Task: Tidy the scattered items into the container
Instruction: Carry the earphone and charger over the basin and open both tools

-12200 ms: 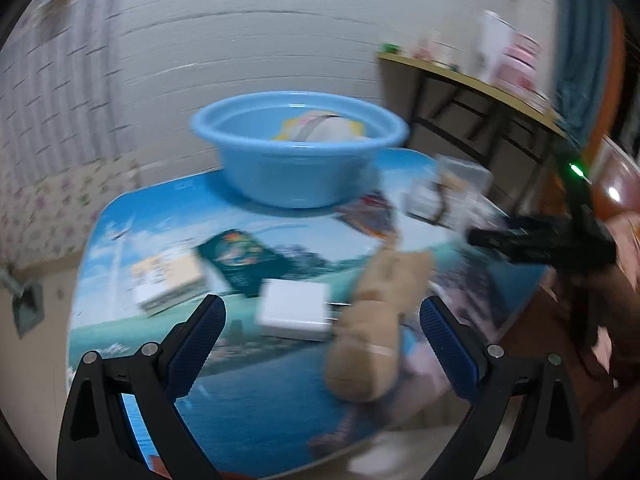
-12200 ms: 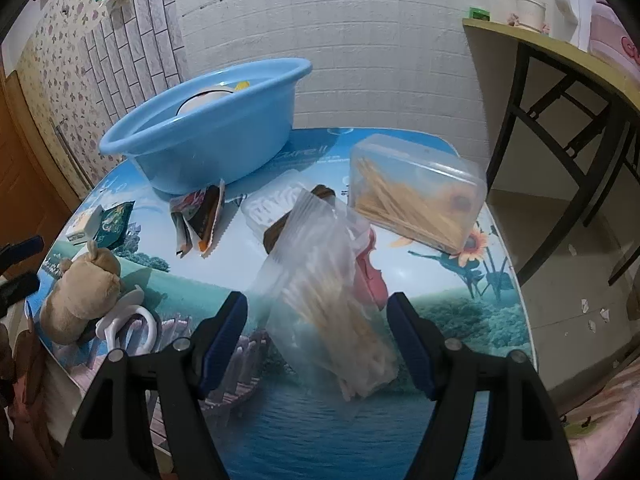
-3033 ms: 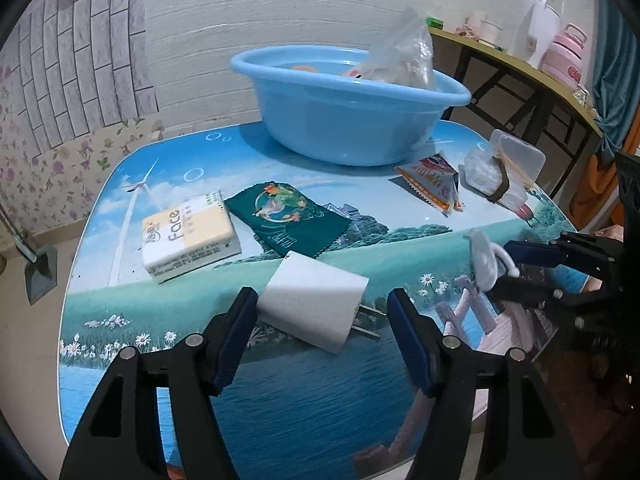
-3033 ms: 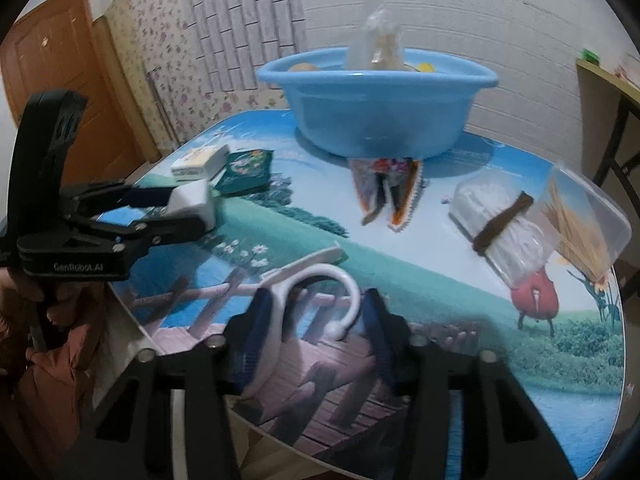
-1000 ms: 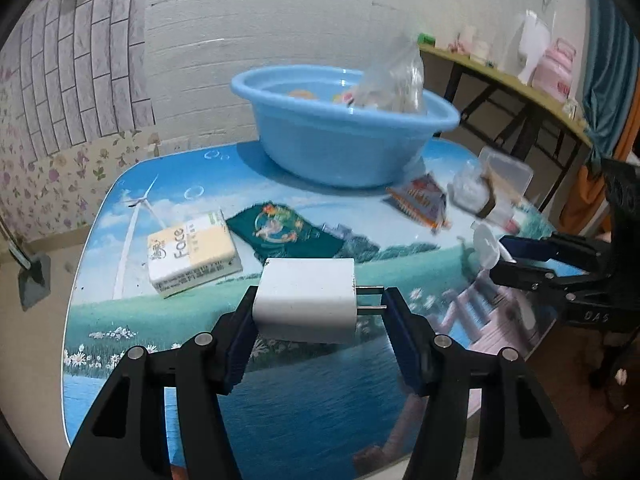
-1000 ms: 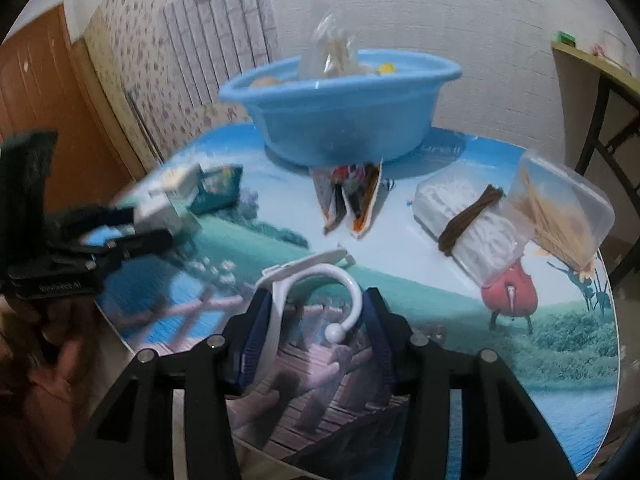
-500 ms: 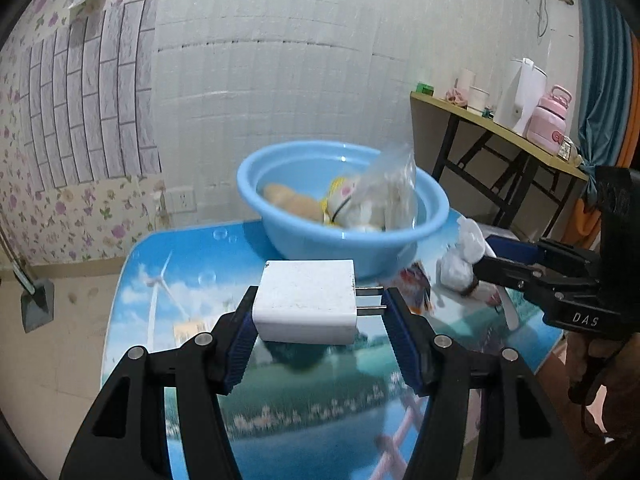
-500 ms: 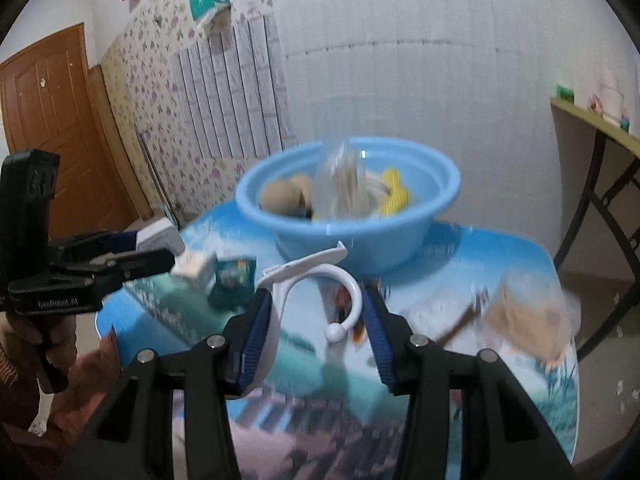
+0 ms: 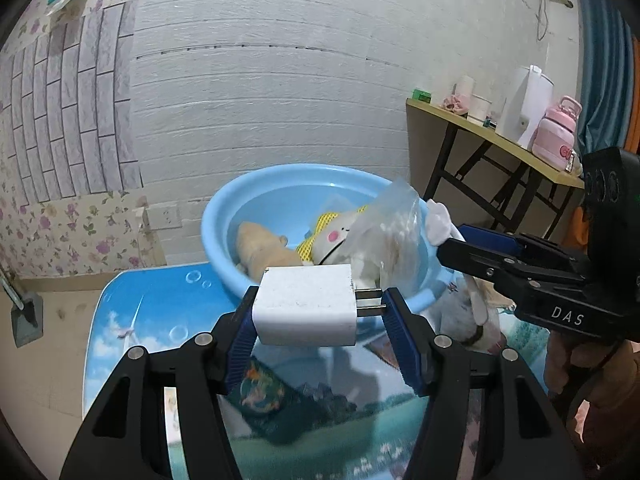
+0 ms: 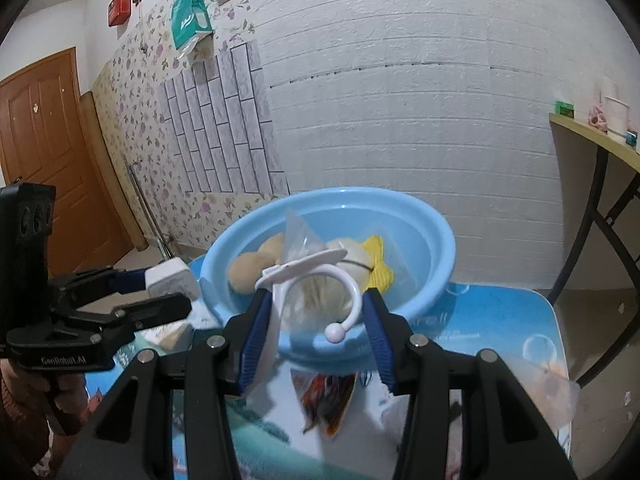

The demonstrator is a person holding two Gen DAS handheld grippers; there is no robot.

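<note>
My left gripper point(image 9: 320, 320) is shut on a white plug adapter point(image 9: 306, 305), held in the air just short of the blue basin point(image 9: 224, 216). My right gripper point(image 10: 314, 326) is shut on a white plastic hook point(image 10: 308, 270), held up before the same basin point(image 10: 436, 272). The basin holds a tan plush toy point(image 9: 260, 248), a yellow and white plush point(image 9: 340, 222) and a clear plastic bag point(image 9: 394, 224). The right gripper point(image 9: 460, 240) reaches toward the basin's right rim in the left wrist view. The left gripper point(image 10: 160, 292) shows at the left of the right wrist view.
The basin stands on a table with a blue landscape print point(image 9: 132, 320). A dark green packet point(image 9: 264, 396) and a snack packet point(image 10: 328, 404) lie on it. A wooden side table point(image 9: 496, 136) with a kettle and a pink flask stands at the right. A white brick wall is behind.
Both grippers have risen and moved closer to the basin with their objects. The basin's inside now shows more fully.
</note>
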